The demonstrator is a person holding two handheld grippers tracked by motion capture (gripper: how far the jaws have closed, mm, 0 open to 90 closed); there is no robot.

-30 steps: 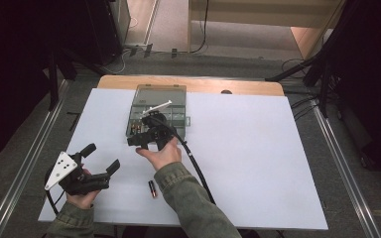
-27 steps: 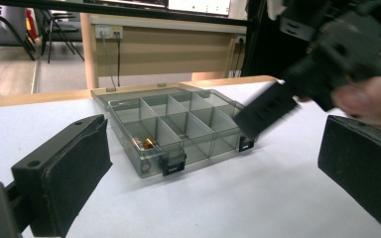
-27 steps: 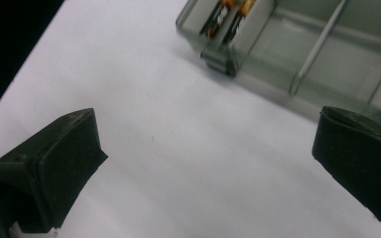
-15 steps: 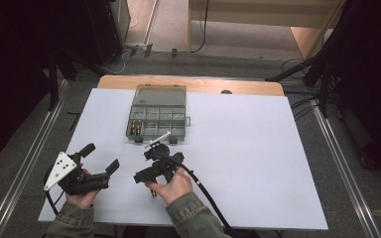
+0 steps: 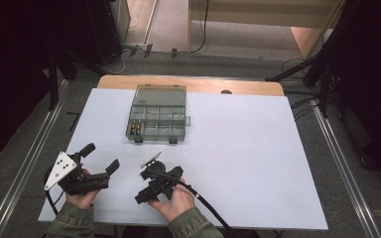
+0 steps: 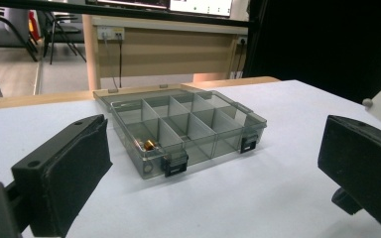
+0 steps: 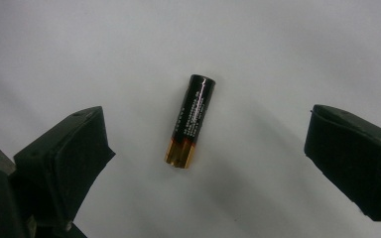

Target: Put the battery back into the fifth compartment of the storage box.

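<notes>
A black battery with a gold end (image 7: 191,121) lies on the white table sheet, straight below my right gripper (image 7: 208,136), whose jaws stand open on either side of it without touching. In the high view the right gripper (image 5: 155,186) points down near the front edge and hides the battery. A clear divided box (image 5: 158,119) sits open at the back left, with batteries (image 5: 135,129) in its near-left compartment. My left gripper (image 5: 100,157) is open and empty at the front left. It faces the box (image 6: 188,129), where a gold-ended battery (image 6: 147,145) shows.
The white sheet (image 5: 258,148) covers the table, with a wooden strip (image 5: 188,84) along the far edge. Metal rails run along both sides of the table. The right gripper's cable (image 5: 213,210) trails off the front edge.
My right gripper has pulled back from the box to the front of the table and now hangs over the loose battery. The left gripper has stayed put.
</notes>
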